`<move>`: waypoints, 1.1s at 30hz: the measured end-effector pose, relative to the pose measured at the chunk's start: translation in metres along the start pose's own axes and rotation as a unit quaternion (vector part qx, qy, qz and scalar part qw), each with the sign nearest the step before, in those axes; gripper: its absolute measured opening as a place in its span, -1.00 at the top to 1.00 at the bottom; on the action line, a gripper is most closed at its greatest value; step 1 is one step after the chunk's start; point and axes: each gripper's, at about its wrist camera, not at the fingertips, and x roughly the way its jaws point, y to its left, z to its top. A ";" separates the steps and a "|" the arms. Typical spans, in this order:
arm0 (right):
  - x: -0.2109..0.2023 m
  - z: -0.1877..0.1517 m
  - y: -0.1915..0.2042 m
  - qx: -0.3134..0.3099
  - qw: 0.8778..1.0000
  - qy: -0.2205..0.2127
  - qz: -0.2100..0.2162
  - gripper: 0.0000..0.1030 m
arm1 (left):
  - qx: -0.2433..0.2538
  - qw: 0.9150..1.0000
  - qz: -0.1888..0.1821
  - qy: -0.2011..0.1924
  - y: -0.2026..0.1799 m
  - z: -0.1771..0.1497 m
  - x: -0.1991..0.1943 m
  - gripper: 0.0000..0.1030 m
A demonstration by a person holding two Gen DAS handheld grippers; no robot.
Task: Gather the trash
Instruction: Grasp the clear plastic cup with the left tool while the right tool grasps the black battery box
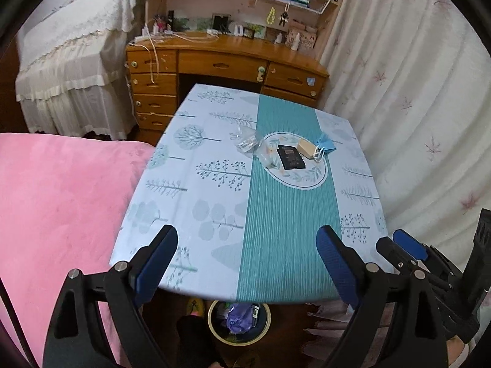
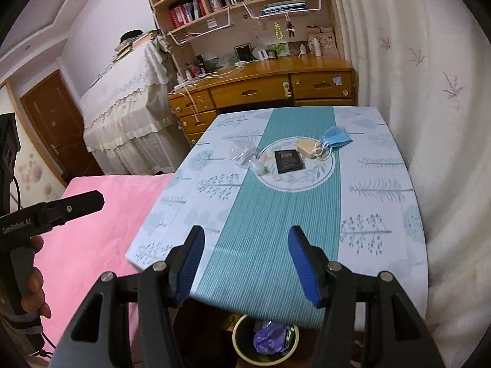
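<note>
On the table's far half lie a crumpled clear plastic wrapper (image 1: 250, 144) (image 2: 245, 156), a small black booklet (image 1: 290, 157) (image 2: 289, 160), a beige block (image 1: 306, 147) (image 2: 307, 146) and a blue face mask (image 1: 326, 144) (image 2: 337, 137). A round trash bin (image 1: 239, 319) (image 2: 265, 339) with purple trash in it stands on the floor under the table's near edge. My left gripper (image 1: 247, 247) is open and empty above the near edge. My right gripper (image 2: 245, 245) is open and empty beside it, well short of the items.
The table (image 1: 214, 202) (image 2: 377, 202) has a tree-print cloth with a teal runner. A pink bed (image 1: 61, 208) (image 2: 101, 230) lies to the left. A wooden desk (image 1: 227, 61) (image 2: 260, 86) with shelves stands behind. A curtain (image 1: 414, 107) (image 2: 429, 92) hangs on the right.
</note>
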 end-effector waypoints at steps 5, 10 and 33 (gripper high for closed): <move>0.050 0.032 -0.003 0.024 0.999 0.016 -0.024 -0.11 | -0.014 0.999 -0.030 0.042 0.017 0.046 0.064 -0.76; 0.124 0.062 -0.010 0.031 0.997 0.043 -0.059 -0.11 | -0.020 0.993 -0.056 0.104 0.035 0.088 0.157 -0.76; 0.330 0.104 -0.064 0.005 0.981 0.138 -0.134 -0.11 | -0.069 0.970 -0.109 0.204 0.050 0.147 0.372 -0.76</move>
